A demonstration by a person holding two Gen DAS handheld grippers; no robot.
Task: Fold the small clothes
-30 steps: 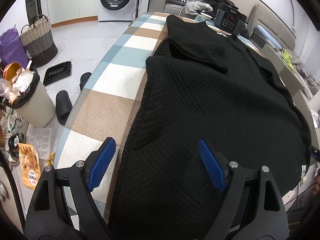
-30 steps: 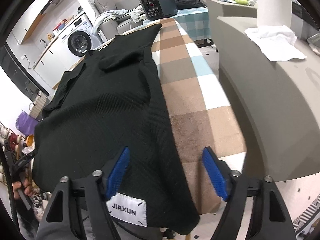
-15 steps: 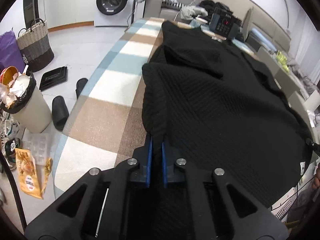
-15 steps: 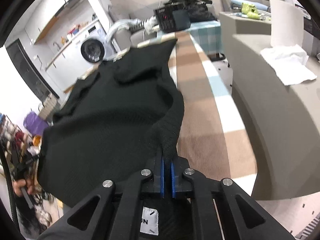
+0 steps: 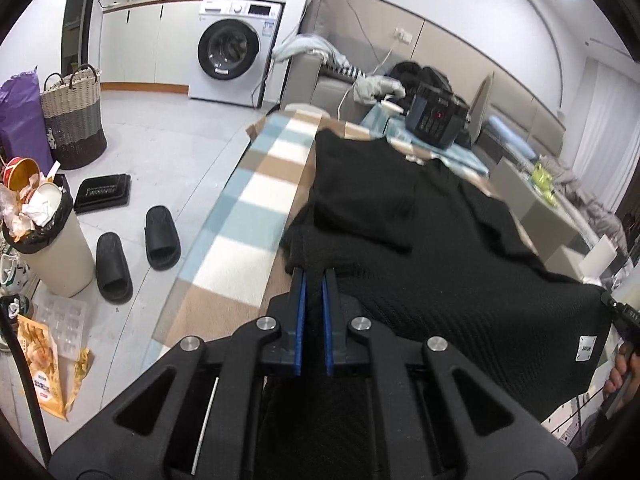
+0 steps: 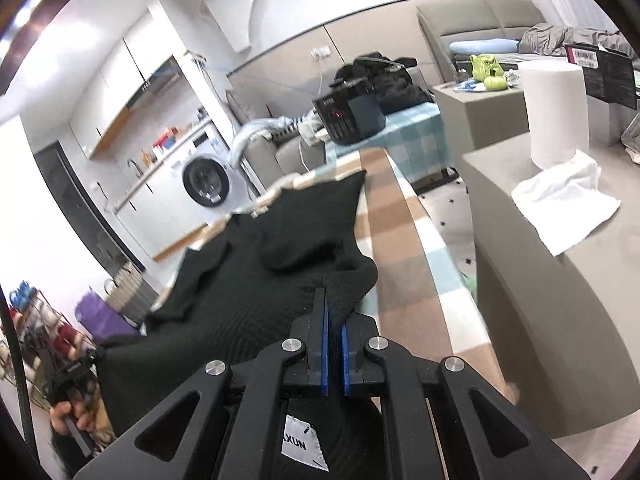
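A black knitted garment (image 5: pixel 420 248) lies lengthwise on a checked table (image 5: pixel 256 216). Its near hem is raised off the surface. My left gripper (image 5: pixel 313 280) is shut on the hem's left corner, the blue pads pinching the fabric. My right gripper (image 6: pixel 333 312) is shut on the hem's right corner of the same garment (image 6: pixel 256 280). A white label (image 6: pixel 302 442) hangs below the right gripper. The far part, with folded sleeves, still rests on the table (image 6: pixel 404 248). In the left wrist view, the right gripper's tip (image 5: pixel 618 312) shows at the right edge.
A dark appliance (image 5: pixel 436 120) stands at the table's far end. Left of the table on the floor are black slippers (image 5: pixel 136 248), a full bin (image 5: pixel 48 240) and a basket (image 5: pixel 74 116). A grey counter (image 6: pixel 560 280) with paper roll (image 6: pixel 556 112) and white cloth flanks the right.
Both grippers went from open around the hem to shut on it, then rose, lifting the near edge of the garment off the table and tipping the views toward the room.
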